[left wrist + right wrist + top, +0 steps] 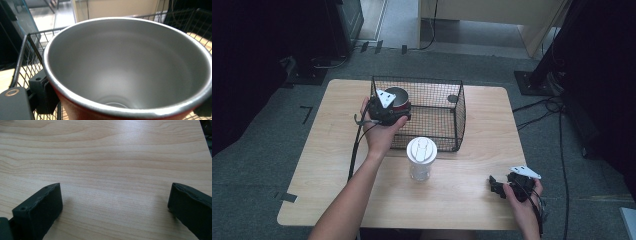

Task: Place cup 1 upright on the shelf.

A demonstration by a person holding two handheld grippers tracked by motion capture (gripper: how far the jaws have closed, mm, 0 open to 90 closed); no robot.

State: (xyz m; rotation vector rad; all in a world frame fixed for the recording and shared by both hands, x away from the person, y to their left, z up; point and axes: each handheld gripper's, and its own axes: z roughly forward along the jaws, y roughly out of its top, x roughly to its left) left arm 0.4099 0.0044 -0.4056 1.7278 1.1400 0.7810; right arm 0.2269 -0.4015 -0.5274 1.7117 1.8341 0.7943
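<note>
The left gripper (388, 111) had its jaws clamped on the red steel-lined cup (130, 75), held at the near-left corner of the black wire basket (447, 131); setting it inside looked nearly done. The right gripper (501, 187) rested wide open and empty on the desk (105, 165), right of the basket

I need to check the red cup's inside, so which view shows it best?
The left gripper view: the red cup shows its bare steel interior close up, held by the left gripper. The high view shows it small, at the wire basket. The right gripper view faces the table.
</note>
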